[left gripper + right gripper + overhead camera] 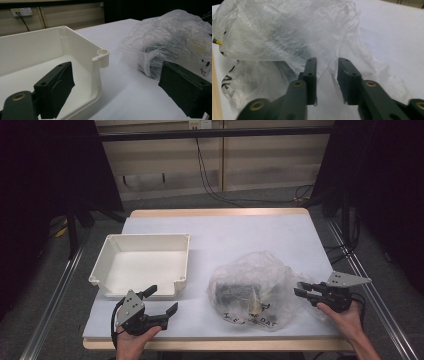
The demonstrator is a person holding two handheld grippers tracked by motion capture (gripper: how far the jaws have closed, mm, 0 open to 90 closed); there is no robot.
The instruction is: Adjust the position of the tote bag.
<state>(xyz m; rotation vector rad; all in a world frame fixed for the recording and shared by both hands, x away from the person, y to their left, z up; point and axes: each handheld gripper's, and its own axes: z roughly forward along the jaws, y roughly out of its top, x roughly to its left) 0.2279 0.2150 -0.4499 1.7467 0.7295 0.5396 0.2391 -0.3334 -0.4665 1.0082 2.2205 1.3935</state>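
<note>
Left to right. White tray (141,265) sits at table's left, empty, open side up. Just in front of it the left gripper (161,301) hovers at the near edge, jaws wide apart, nothing between them; in the left gripper view one jaw lines up over the tray's corner and the other toward the bag. Centre-right: crumpled clear plastic bag (257,290) lying on the white table (225,235), dark items inside plus something yellowish, black print on its near side. Right gripper (301,289) is at the bag's right edge, jaws narrow; in the right gripper view a ridge of film (327,72) stands in the gap between them, but the pads don't look pressed on it yet, so not a grip.

Risks, my read: thin slippery film could slide out if the jaws close on too little of it. Pulling on film alone may stretch or tear it, or lift the bag skin while the contents stay put or spill out of the opening. Bag is near the table's front edge, so a drag could take it off.

Around: nothing lies between bag and tray. Cables and dark curtains behind the table, well apart.
</note>
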